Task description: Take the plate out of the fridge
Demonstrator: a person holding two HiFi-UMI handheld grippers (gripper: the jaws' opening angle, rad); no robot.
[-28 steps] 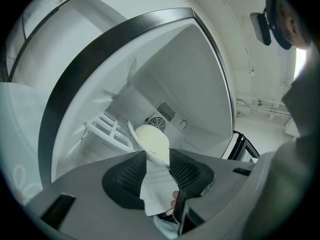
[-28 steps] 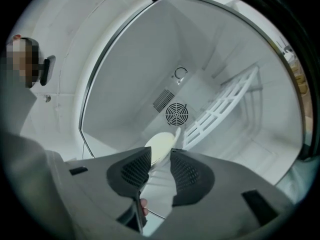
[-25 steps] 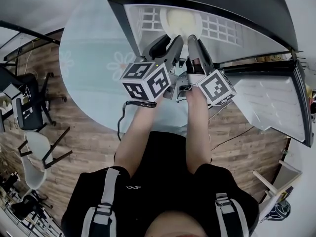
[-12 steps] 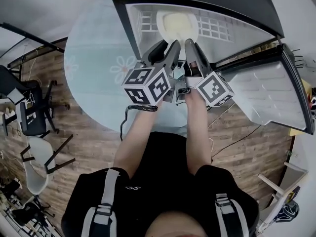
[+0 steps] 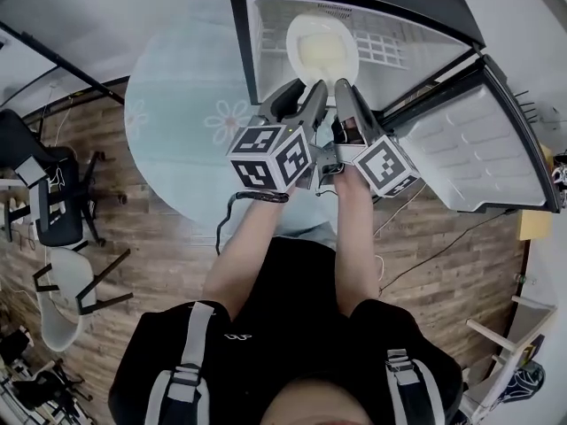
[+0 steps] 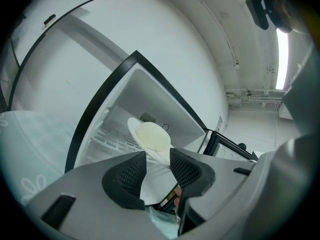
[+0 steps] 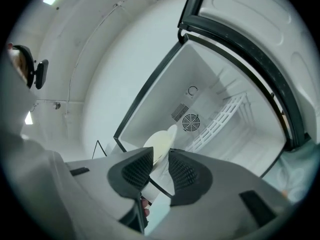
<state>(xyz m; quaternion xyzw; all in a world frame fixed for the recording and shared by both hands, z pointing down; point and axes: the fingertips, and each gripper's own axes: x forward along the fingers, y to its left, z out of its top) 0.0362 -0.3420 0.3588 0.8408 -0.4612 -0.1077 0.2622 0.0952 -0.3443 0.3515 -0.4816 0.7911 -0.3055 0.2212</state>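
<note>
A white plate point(image 5: 321, 47) with a pale yellow centre sits in the mouth of the open black fridge point(image 5: 244, 51), above its wire shelf point(image 5: 383, 48). My left gripper point(image 5: 306, 88) and right gripper point(image 5: 342, 88) reach side by side to the plate's near rim. In the left gripper view the plate point(image 6: 150, 135) runs tilted down between the jaws of that gripper point(image 6: 158, 168), and its white rim fills the gap. In the right gripper view the plate point(image 7: 161, 143) stands on edge between the jaws of that gripper point(image 7: 161, 170), which hold it.
The fridge stands on a round glass table point(image 5: 177, 140). Its door point(image 5: 483, 153) hangs open to the right. A fan grille point(image 7: 190, 122) sits in the fridge's back wall. Chairs point(image 5: 55, 204) stand on the wooden floor at the left. A black cable point(image 5: 229, 211) hangs by my left forearm.
The head view has swung, so the fridge and its door sit further right. The plate shows larger and fuller. Both grippers stay together at its near rim.
</note>
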